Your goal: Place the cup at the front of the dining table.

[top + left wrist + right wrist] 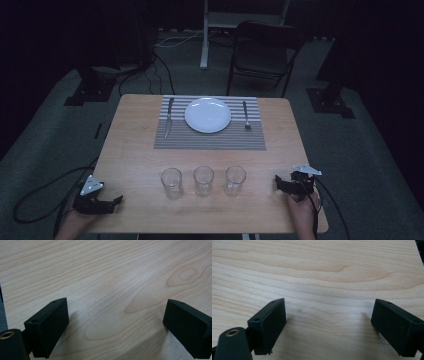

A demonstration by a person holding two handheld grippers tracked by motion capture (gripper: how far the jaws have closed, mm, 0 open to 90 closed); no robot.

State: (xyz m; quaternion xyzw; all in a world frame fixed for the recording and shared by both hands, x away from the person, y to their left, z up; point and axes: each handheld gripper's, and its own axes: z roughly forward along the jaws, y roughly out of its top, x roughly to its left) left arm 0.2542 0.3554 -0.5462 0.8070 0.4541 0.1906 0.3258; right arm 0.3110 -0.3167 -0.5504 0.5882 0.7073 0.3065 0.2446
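Both grippers, left gripper (pixel 116 200) and right gripper (pixel 276 181), sit wide open on our table (pixel 135 150) holding nothing. Three glasses stand in a row between them; the right glass (pixel 235 180) is nearest, just left of our right gripper.

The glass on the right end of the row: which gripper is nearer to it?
Right. The right gripper is just right of that glass, while the left gripper is beyond the other two glasses, at the table's near-left corner.
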